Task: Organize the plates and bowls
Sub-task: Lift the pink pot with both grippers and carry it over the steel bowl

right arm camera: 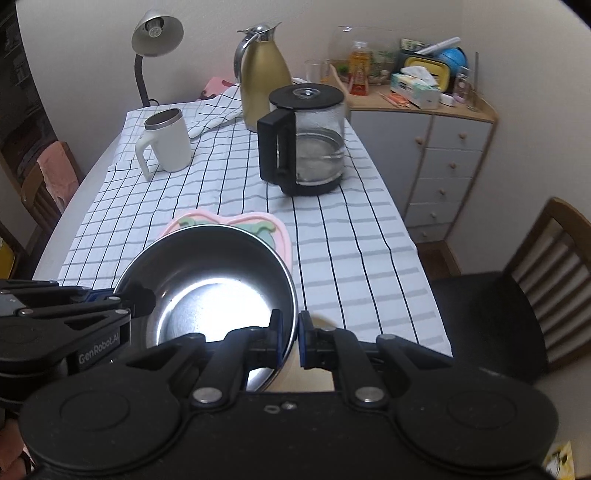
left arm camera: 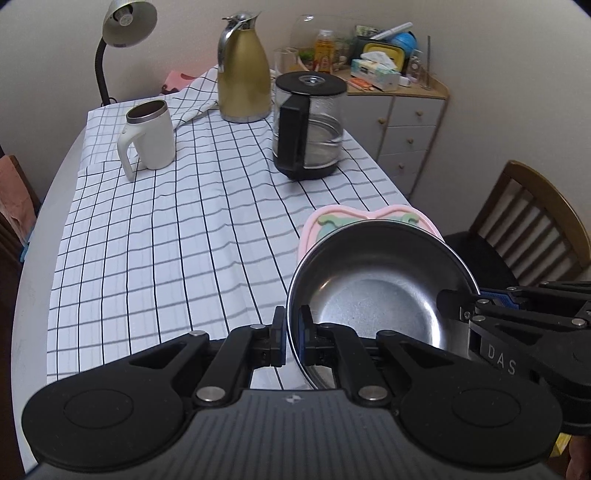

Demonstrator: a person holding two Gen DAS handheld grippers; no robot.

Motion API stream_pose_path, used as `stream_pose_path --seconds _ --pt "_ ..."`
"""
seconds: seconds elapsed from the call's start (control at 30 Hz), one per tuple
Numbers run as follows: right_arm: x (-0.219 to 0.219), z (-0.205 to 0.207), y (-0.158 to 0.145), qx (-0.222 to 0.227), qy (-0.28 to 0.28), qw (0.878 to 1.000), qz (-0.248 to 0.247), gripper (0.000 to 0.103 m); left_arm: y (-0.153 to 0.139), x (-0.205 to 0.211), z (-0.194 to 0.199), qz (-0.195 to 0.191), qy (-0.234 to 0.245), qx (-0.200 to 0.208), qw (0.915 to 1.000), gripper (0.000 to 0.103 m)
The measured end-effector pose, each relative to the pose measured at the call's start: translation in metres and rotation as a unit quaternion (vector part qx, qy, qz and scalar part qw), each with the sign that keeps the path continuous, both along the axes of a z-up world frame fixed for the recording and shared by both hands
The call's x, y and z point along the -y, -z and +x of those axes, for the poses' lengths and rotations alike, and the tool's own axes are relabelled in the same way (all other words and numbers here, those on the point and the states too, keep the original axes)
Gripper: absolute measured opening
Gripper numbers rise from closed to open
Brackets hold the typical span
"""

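A steel bowl (left arm camera: 376, 288) hangs in the air above the checked tablecloth, held by both grippers. My left gripper (left arm camera: 291, 332) is shut on its left rim, and the right gripper (left arm camera: 458, 302) enters from the right, clamped on the opposite rim. In the right wrist view the same steel bowl (right arm camera: 218, 284) fills the lower middle, with my right gripper (right arm camera: 295, 336) shut on its right rim and the left gripper (right arm camera: 136, 299) gripping the left rim. Behind the bowl lies a pink heart-shaped plate (left arm camera: 332, 218) (right arm camera: 258, 221) with green markings, partly hidden.
On the tablecloth (left arm camera: 184, 229) stand a white mug (left arm camera: 147, 136), a gold thermos jug (left arm camera: 243, 70) and a glass coffee carafe (left arm camera: 308, 125). A desk lamp (left arm camera: 122, 26) is at the back. A cluttered drawer cabinet (left arm camera: 406, 122) and a wooden chair (left arm camera: 532, 229) stand to the right.
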State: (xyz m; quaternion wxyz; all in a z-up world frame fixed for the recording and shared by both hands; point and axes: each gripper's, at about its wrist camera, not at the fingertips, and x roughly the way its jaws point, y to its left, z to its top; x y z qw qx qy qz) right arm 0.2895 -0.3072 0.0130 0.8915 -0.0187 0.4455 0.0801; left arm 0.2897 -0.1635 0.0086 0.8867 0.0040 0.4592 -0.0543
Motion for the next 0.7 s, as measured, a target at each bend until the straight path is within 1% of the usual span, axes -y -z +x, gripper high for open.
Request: stream_pose_path --seconds 0.17,0.3,0.53,0.7 --pt "0.01 -0.044 -0.003 -0.003 0.022 1.0 0.009 0.008 -0.002 0.007 -0.042 -0.001 0.027 -0.004 0.9996 0.005" --pt "0.018 -0.079 0.0 -0.006 0.037 0.999 0.015 0.008 0.002 0.014 -0.072 0.001 0.047 -0.009 0.9988 0.005" --pt "0.032 -0.133 0.011 -0.017 0.066 0.998 0.016 0.008 0.017 0.026 -0.117 -0.006 0.075 -0.021 0.9969 0.005" --pt "0.04 -0.162 0.022 -0.028 0.085 0.996 0.02 0.008 0.033 0.034 -0.139 0.0 0.093 -0.032 0.9951 0.006"
